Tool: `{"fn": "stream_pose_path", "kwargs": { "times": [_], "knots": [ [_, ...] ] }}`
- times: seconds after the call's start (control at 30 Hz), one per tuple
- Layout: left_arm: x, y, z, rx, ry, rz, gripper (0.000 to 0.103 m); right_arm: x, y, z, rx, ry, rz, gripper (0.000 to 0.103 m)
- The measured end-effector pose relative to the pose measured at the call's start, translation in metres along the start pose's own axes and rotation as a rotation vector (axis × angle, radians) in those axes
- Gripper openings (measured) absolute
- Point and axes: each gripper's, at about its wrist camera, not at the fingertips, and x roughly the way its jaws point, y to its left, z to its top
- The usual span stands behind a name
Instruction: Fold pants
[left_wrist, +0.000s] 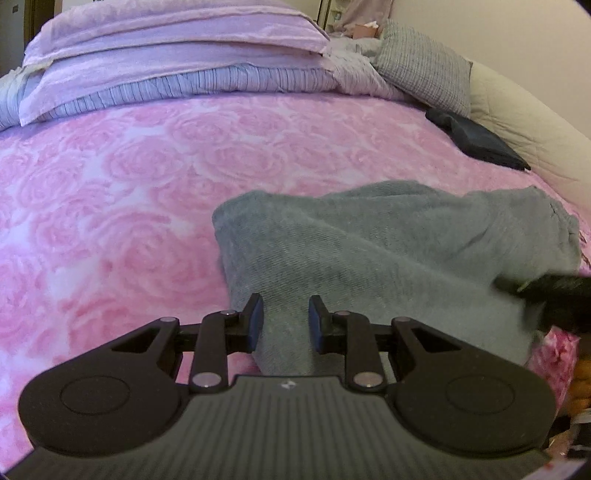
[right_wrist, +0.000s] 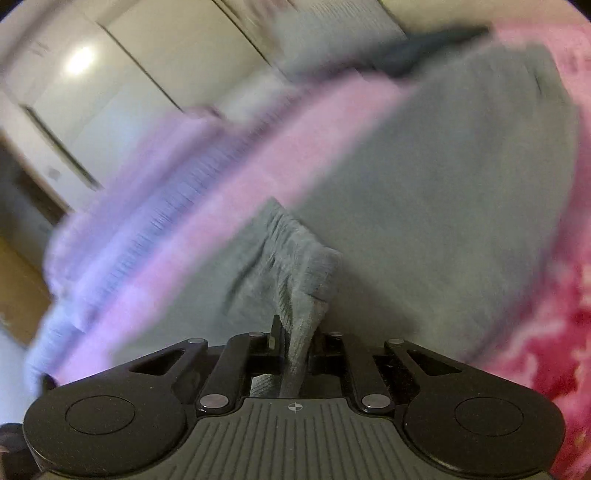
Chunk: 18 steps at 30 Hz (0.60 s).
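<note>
L gripper (left_wrist: 285, 320): its 2 fingers (left_wrist: 255, 320) are sitting narrowly apart w/ a strip of the grey pants (left_wrist: 369, 251) running between them; pads look to be touching the cloth on both sides, so it's gripping that fold. R gripper (right_wrist: 295, 345): 2 fingers closing tight on a bunched ridge of the same pants (right_wrist: 295, 266), cloth rising up out of the grip; that view is badly motion-blurred.

1 pair of pants, lying crumpled on the bed (left_wrist: 110, 221), toward its near right corner, on the pink rose-print blanket. A dark blurred shape at the right edge of the L view is overlapping the pants; can't tell what it is.

Further out: 1 dark folded item (left_wrist: 476, 138) lying near the bed's far right edge, well apart from the pants. 1 grey checked pillow (left_wrist: 417, 70) just beyond it. 1 stack of lilac bedding (left_wrist: 166, 55) sitting along the far edge.
</note>
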Motion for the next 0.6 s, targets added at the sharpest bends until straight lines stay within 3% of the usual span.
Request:
{"fn": "stream_pose_path", "kwargs": {
  "times": [0.07, 0.17, 0.3, 0.33, 0.43, 0.53, 0.6],
  "knots": [
    [0.001, 0.000, 0.000, 0.004, 0.006, 0.010, 0.022, -0.001, -0.009, 0.003, 0.013, 0.013, 0.041, 0.011],
    [-0.005, 0.006, 0.005, -0.015, -0.010, 0.027, 0.021, -0.014, 0.002, 0.019, -0.056, 0.043, -0.011, 0.028],
    [-0.012, 0.013, 0.020, -0.011, -0.061, 0.048, 0.020, -0.042, 0.018, 0.027, -0.225, -0.147, -0.180, 0.031],
    [-0.010, 0.012, 0.024, -0.006, -0.065, 0.051, 0.020, -0.040, 0.028, 0.024, -0.275, -0.180, -0.170, 0.031],
    [0.008, 0.004, 0.037, 0.024, -0.076, 0.035, 0.020, -0.015, 0.034, 0.025, -0.371, -0.152, -0.058, 0.030],
    [0.049, -0.005, 0.041, 0.077, 0.004, 0.085, 0.020, 0.033, 0.030, 0.017, -0.473, -0.052, -0.117, 0.032],
    [0.063, -0.007, 0.040, 0.086, 0.009, 0.109, 0.019, 0.035, 0.012, 0.023, -0.403, -0.040, -0.065, 0.034]
  ]
}}
